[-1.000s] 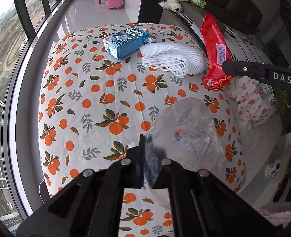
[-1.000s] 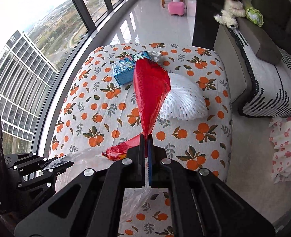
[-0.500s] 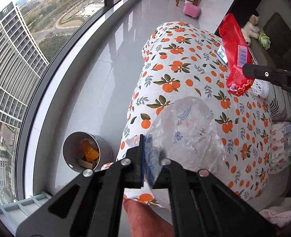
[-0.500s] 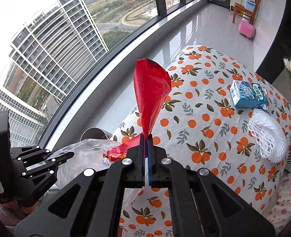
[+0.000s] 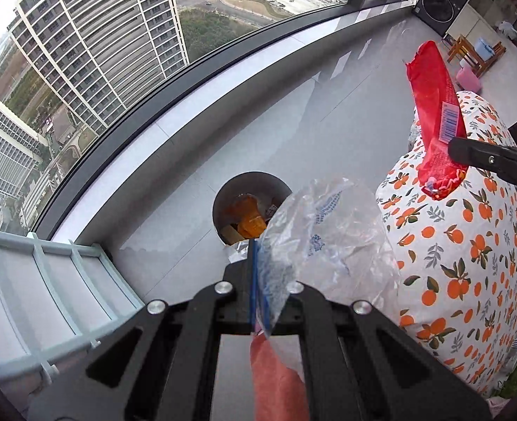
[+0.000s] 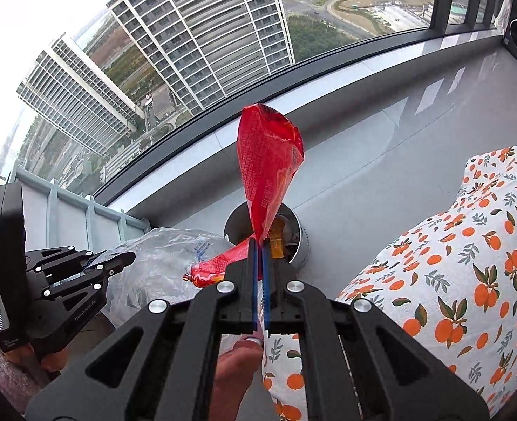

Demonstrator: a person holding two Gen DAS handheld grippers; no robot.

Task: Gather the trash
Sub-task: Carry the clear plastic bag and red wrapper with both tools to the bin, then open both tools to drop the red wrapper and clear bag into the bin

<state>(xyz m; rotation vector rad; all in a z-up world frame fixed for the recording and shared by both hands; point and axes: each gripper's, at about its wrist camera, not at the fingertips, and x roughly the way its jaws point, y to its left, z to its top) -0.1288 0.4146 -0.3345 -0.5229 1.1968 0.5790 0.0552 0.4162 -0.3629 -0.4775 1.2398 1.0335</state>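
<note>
Left wrist view: your left gripper is pinching a crumpled clear plastic bag just above the metal bin, on the floor beside the orange-print worktop. Your right gripper is clamping a red snack wrapper directly over that same bin. You are holding both pieces, so neither is in yet; the bin is already carrying some orange scraps. Releasing over the bin is what is left.
</note>
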